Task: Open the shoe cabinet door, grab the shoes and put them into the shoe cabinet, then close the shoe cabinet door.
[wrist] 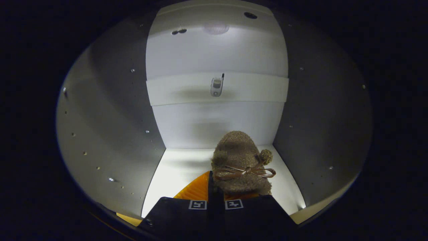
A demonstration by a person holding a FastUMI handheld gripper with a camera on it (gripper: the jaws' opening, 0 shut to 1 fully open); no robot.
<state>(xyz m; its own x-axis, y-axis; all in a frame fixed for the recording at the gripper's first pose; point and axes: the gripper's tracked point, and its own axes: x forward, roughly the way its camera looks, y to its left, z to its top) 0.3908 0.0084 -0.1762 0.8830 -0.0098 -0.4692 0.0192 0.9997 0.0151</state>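
We see the shoe (241, 164) inside the cabinet (110, 127): a fuzzy brown slipper with a rounded toe, two small pom-pom ears and a thin brown ribbon bow across its top. Its toe points toward the cabinet's back wall, and it sits over the white floor, right of the middle. Its near end lies just ahead of the gripper (215, 204), whose fingers stand close together with the shoe's edge seemingly pinched between them. The cabinet is open toward us: pale back wall crossed by a horizontal rail with a small metal fitting, grey side walls dotted with shelf-pin holes, and a brightly lit floor.
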